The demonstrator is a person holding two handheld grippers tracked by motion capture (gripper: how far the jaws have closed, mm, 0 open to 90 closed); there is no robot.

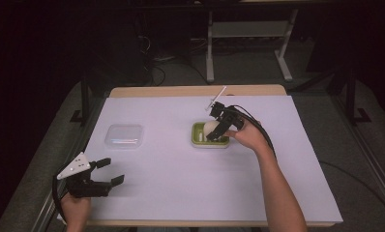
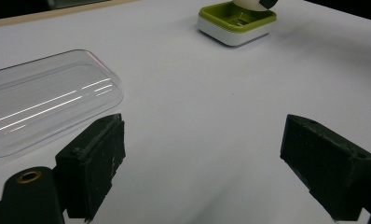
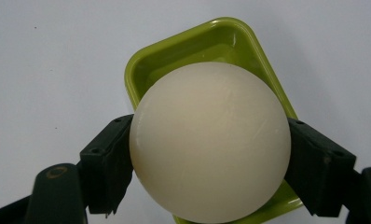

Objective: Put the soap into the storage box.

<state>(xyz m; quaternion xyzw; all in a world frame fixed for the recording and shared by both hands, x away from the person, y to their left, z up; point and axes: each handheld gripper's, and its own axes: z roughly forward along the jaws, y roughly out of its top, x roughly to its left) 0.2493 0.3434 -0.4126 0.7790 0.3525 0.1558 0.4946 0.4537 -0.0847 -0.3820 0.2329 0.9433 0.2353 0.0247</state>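
1. Right gripper (image 1: 218, 126), held in the person's right hand (image 1: 246, 135), clamps a cream-white ball (image 3: 209, 142) betw. both black jaws; jaws touch its two sides.
2. Ball sits directly over a green tray w/ white base (image 1: 198, 137), right of table centre. Whether ball touches tray floor: can't tell.
3. In right gripper view, tray's (image 3: 230, 39) green rim curves behind ball on all sides.
4. Left gripper (image 1: 110, 175), in left hand (image 1: 76, 209) at near-left edge of table (image 1: 171, 174), has jaws spread wide w/ nothing betw. them; grey three-cornered plate on top.
5. Clear plastic lid (image 1: 124, 136) lies flat on white table cover, left of tray & well apart from it.
6. Left gripper view: lid (image 2: 44, 102) just beyond left jaw, tray (image 2: 235, 25) far off at top.
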